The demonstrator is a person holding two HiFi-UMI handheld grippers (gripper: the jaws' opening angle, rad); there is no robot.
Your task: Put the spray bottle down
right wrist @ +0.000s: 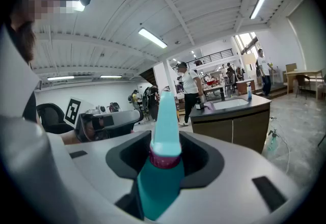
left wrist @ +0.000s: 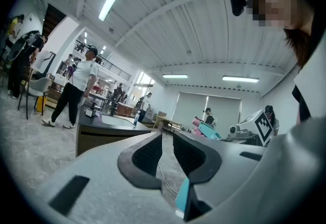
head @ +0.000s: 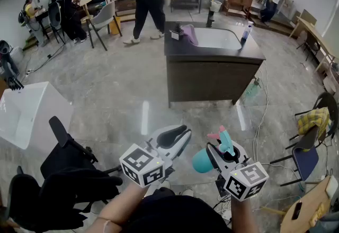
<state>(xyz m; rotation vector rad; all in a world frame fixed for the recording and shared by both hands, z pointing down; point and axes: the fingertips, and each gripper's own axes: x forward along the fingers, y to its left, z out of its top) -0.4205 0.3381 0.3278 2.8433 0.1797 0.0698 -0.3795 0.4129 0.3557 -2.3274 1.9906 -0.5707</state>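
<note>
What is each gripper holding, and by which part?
Right gripper grips the teal spray bottle by its neck, around the pink collar; left gripper holds nothing.

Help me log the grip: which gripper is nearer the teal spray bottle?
Right. The right gripper is shut on the teal spray bottle, which sits between its jaws. The left gripper is beside it on the left, not touching it, with its jaws slightly apart and empty.

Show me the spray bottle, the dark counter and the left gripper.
spray bottle (right wrist: 159, 187): right gripper view, on its teal body.
counter (head: 212, 77): head view, on its dark front panel.
left gripper (left wrist: 167, 140): left gripper view, in the narrow gap between its fingertips.
</note>
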